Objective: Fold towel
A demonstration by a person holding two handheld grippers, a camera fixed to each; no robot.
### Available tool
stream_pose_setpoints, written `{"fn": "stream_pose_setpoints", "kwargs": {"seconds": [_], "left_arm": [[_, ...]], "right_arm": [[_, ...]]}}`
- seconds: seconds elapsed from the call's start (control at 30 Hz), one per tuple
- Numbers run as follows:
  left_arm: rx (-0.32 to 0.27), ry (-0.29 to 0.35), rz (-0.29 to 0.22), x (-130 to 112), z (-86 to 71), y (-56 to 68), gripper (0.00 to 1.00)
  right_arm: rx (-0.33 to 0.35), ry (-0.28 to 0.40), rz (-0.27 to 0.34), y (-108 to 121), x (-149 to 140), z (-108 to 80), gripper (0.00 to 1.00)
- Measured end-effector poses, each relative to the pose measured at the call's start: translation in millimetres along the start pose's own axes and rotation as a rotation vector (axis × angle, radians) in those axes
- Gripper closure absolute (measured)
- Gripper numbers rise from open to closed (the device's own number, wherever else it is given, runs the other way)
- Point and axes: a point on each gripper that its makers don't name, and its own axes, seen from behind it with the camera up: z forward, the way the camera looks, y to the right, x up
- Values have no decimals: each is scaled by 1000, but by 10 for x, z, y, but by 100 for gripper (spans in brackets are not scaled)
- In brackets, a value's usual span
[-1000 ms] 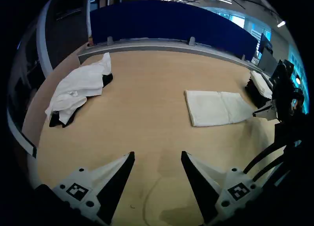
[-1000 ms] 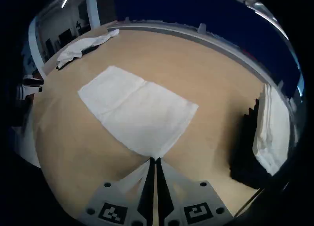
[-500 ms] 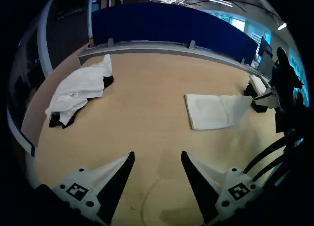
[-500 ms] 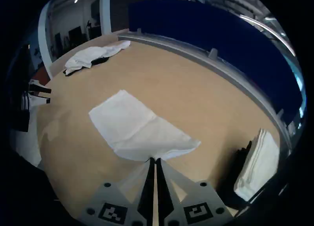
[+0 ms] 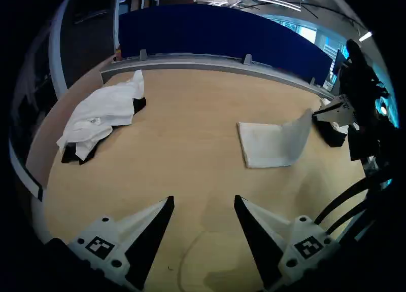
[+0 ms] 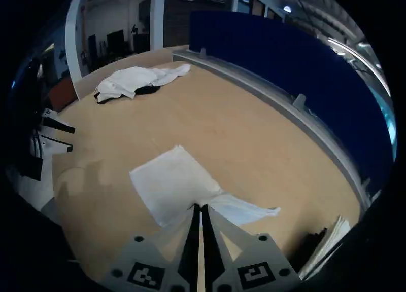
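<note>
A white towel point(image 5: 266, 144) lies on the wooden table point(image 5: 188, 124), folded into a strip. Its right end stands lifted off the table, pinched at the corner by my right gripper point(image 5: 314, 113), held by a person in dark clothes at the right edge. In the right gripper view the same towel point(image 6: 172, 183) spreads ahead and my right gripper point(image 6: 199, 208) is shut on its near corner, which hangs raised. My left gripper point(image 5: 203, 206) hovers open over bare table, well short of the towel, nothing between its fingers. The left gripper point(image 6: 71, 140) also shows at the far left of the right gripper view.
A crumpled heap of white cloth point(image 5: 101, 112) over something black lies at the table's far left point(image 6: 137, 79). A stack of folded towels point(image 6: 330, 239) on a black holder point(image 5: 330, 132) sits beyond the towel's right end. A blue partition point(image 5: 218, 33) borders the table's back.
The right gripper has risen and swung toward the towel's other end, lifting the right half off the table. The left gripper has stayed where it was.
</note>
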Motion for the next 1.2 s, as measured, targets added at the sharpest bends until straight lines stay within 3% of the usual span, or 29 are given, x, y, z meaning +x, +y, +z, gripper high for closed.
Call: {"fn": "stream_pose_setpoints", "kwargs": {"seconds": [0.4,0.7,0.93,1.2], "left_arm": [[3,6,-28,-28,-35,-94,13],[16,15,-49,-30,-74,-168,13],[10,15,-54,-61,-70,-125,13],[2,12,-63,-101,-54,-104,13]], "right_arm": [[61,3,-38,-300,260,216,97],[186,-41,-100,-925,274,683,97],[253,-118,-57,-1307,-20,1090,97],[268,-124,-13,-1351,-80,1107,95]]}}
